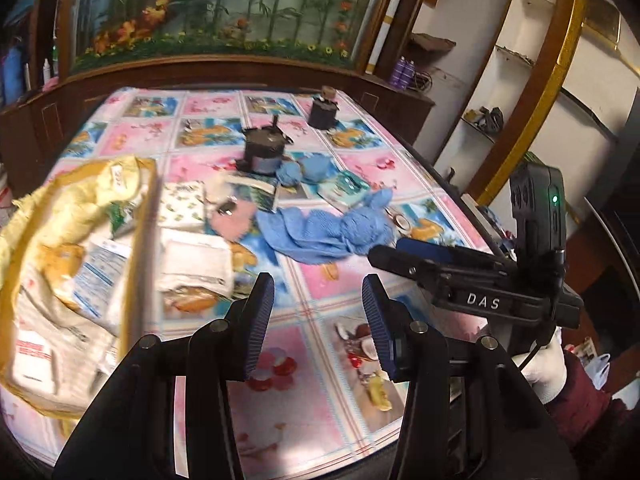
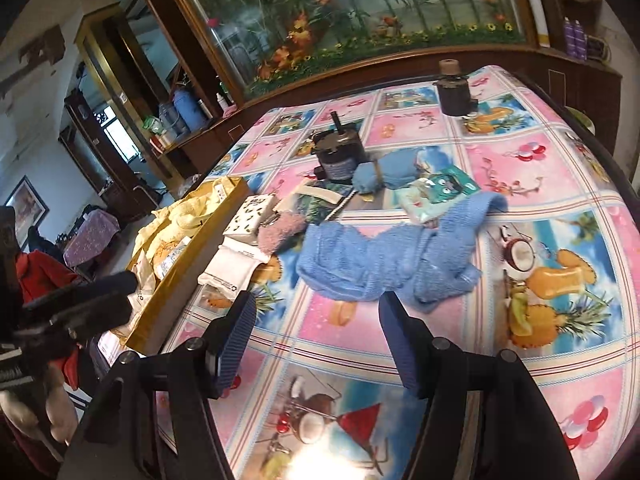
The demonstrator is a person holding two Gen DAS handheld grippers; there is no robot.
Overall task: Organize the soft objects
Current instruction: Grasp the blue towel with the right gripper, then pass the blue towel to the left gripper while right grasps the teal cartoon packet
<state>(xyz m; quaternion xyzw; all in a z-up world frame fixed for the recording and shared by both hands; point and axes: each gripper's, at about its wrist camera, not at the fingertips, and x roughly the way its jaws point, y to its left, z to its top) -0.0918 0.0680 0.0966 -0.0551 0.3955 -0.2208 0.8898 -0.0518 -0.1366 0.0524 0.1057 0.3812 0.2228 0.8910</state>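
Blue knit cloth (image 2: pixel 384 256), crumpled, soft ribbed weave, lies mid-worktop (image 2: pixel 552 184) on glossy fruit-print cover, w/ gold box (image 2: pixel 188 264) to its left. Left hand-held gripper (image 1: pixel 318 320) & right hand-held gripper (image 2: pixel 316 340): both spread, holding nothing, ribbed blue pads.

Table cloth (image 2: pixel 520 184): pink and blue squares, fruit prints. Towel (image 2: pixel 384 260): light blue. Box (image 1: pixel 138 240): gold, yellow lining. Small cloth (image 2: pixel 280 228): pink. Tongs' pads (image 1: pixel 258 328): dark blue, ribbed.

A crumpled blue towel (image 2: pixel 384 256) lies mid-worktop. A blue yarn ball (image 2: pixel 367 177) sits behind it. A fuzzy pink cloth (image 2: pixel 278 230) lies toward the left edge.
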